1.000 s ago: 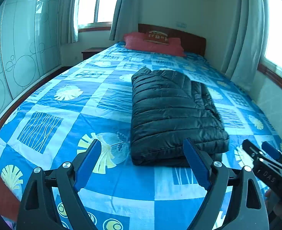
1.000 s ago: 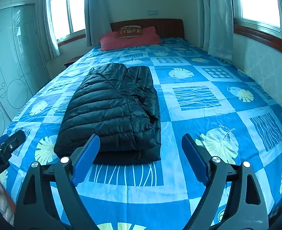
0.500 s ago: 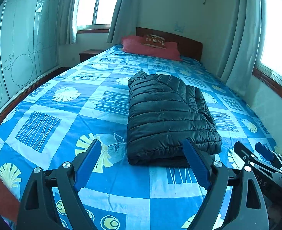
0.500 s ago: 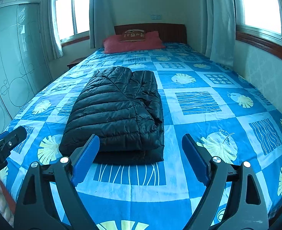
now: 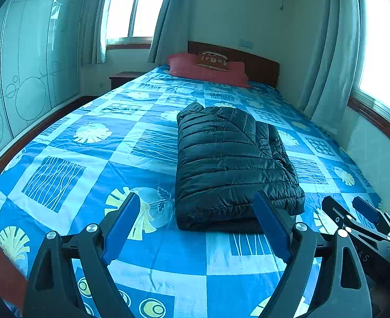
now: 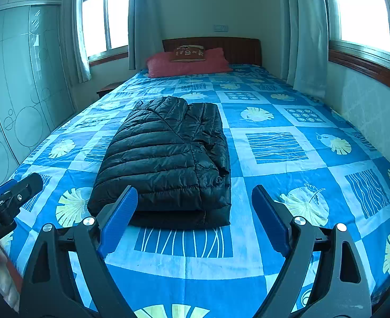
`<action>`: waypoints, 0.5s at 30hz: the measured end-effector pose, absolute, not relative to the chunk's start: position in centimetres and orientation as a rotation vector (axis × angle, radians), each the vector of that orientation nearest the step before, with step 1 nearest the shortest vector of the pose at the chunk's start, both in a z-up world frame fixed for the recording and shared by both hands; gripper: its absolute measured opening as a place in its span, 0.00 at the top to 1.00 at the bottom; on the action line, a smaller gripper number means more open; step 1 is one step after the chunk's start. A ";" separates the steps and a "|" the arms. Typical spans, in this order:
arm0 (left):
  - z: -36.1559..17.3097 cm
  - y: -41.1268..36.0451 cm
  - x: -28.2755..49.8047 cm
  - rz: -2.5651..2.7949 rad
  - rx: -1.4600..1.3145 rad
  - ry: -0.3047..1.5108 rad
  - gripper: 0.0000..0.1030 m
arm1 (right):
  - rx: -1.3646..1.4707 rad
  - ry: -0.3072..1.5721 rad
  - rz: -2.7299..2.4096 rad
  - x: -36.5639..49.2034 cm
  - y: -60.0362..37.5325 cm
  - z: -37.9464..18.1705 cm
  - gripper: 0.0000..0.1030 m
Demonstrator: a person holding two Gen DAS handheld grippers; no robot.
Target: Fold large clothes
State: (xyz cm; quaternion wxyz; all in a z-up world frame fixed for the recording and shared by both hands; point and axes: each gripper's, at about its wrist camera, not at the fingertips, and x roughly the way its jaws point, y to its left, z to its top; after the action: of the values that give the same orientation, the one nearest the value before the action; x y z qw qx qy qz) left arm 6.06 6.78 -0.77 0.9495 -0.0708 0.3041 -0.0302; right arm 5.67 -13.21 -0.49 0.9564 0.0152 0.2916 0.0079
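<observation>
Both grippers we hold are spread wide with nothing between their blue pads: our left gripper (image 5: 197, 220) hangs over the foot edge of the bed (image 5: 62, 143), and our right gripper (image 6: 195, 212) hangs beside it over the same edge. Neither touches the black quilted jacket (image 5: 229, 159). That jacket lies folded into a thick, tidy rectangle on the blue patterned bedspread, roughly along the middle of the bed's width and nearer the foot edge than the headboard (image 6: 237, 47). Its long sides run toward the head of the bed, and its near short edge shows stacked layers resting flat on the cover. In the left wrist view our right gripper shows at the lower right corner; in the right wrist view our left gripper appears at the left edge. A red pillow (image 6: 187, 63) with a small brown cushion (image 6: 189, 53) on top sits against the headboard, well apart from the jacket.
</observation>
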 end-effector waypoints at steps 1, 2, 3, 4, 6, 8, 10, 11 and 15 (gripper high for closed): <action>-0.8 6.7 6.0 -0.063 -0.143 0.617 0.17 | 0.030 0.592 0.016 5.7 -13.2 -0.5 0.15; -0.8 6.8 6.0 -0.064 -0.144 0.618 0.17 | 0.030 0.593 0.016 5.6 -13.2 -0.5 0.15; -0.7 6.7 6.0 -0.063 -0.144 0.618 0.17 | 0.031 0.592 0.016 5.6 -13.2 -0.5 0.15; -0.8 6.8 6.1 -0.064 -0.144 0.619 0.17 | 0.033 0.592 0.016 5.6 -13.2 -0.5 0.15; -0.7 6.7 6.0 -0.064 -0.142 0.618 0.17 | 0.031 0.591 0.017 5.6 -13.2 -0.5 0.15; -0.7 6.7 6.0 -0.060 -0.142 0.618 0.17 | 0.031 0.590 0.016 5.6 -13.2 -0.5 0.15; -0.6 6.7 5.9 -0.062 -0.143 0.614 0.17 | 0.029 0.590 0.016 5.6 -13.2 -0.5 0.15; -0.6 6.7 5.9 -0.061 -0.142 0.613 0.17 | 0.029 0.591 0.017 5.6 -13.2 -0.5 0.15; -0.5 6.8 5.9 -0.056 -0.136 0.611 0.17 | 0.030 0.594 0.017 5.7 -13.2 -0.6 0.15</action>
State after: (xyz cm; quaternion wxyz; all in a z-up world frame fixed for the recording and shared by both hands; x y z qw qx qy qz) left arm 5.93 6.77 -0.55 0.9510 -0.0669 0.3005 -0.0277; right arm 5.67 -13.20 -0.62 0.9561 0.0147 0.2926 0.0083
